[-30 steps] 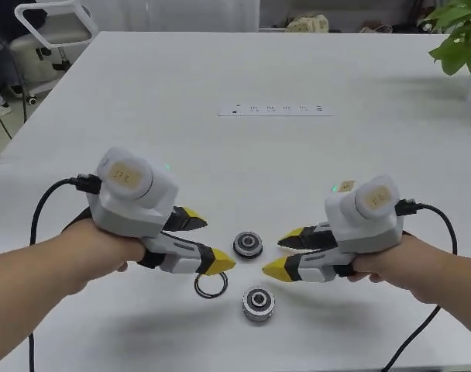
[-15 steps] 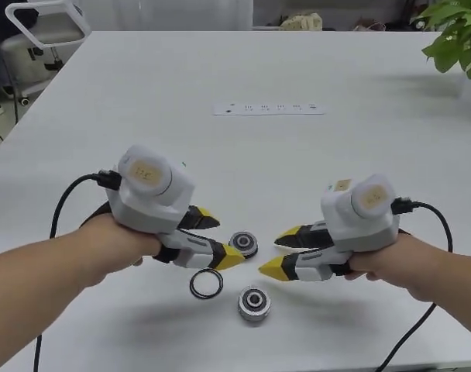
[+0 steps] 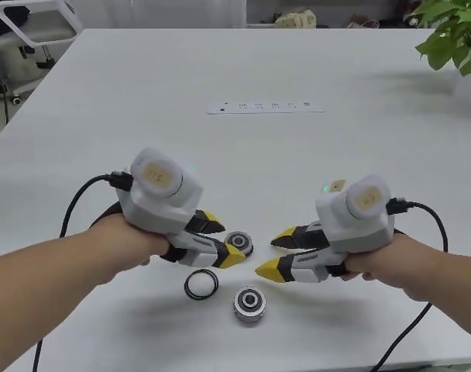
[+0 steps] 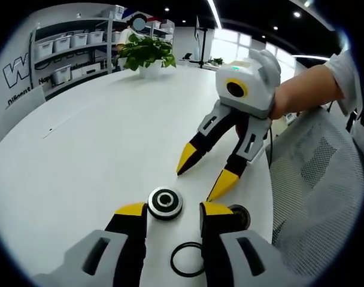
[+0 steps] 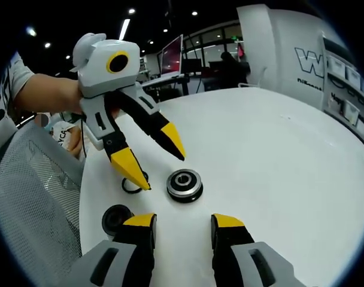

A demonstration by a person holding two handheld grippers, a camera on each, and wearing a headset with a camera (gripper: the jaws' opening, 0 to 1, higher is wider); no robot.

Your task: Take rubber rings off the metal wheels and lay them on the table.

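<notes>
Two small metal wheels lie near the table's front edge. The farther wheel [image 3: 240, 242] [image 4: 164, 203] [image 5: 184, 184] sits just ahead of my left gripper [image 3: 229, 243] [image 4: 173, 209], which is open with a yellow tip on either side of it. The nearer wheel [image 3: 249, 302] [image 4: 238, 216] [image 5: 116, 218] lies alone and looks darker from the side. A loose black rubber ring [image 3: 186, 285] [image 4: 172, 260] [image 5: 129, 189] lies flat on the table under the left gripper. My right gripper [image 3: 267, 255] [image 5: 183, 221] is open, empty, and points at the farther wheel from the other side.
A white power strip [image 3: 265, 106] lies flat at mid table. A potted plant [image 3: 446, 35] stands at the far right corner and a chair [image 3: 22, 31] at the far left. Black cables [image 3: 80, 203] trail from both grippers. The white table [image 3: 297, 163] stretches bare beyond the wheels.
My left gripper has moved right and forward, off the loose ring, so its tips now flank the farther wheel. The right gripper has hardly moved. The head camera has shifted slightly.
</notes>
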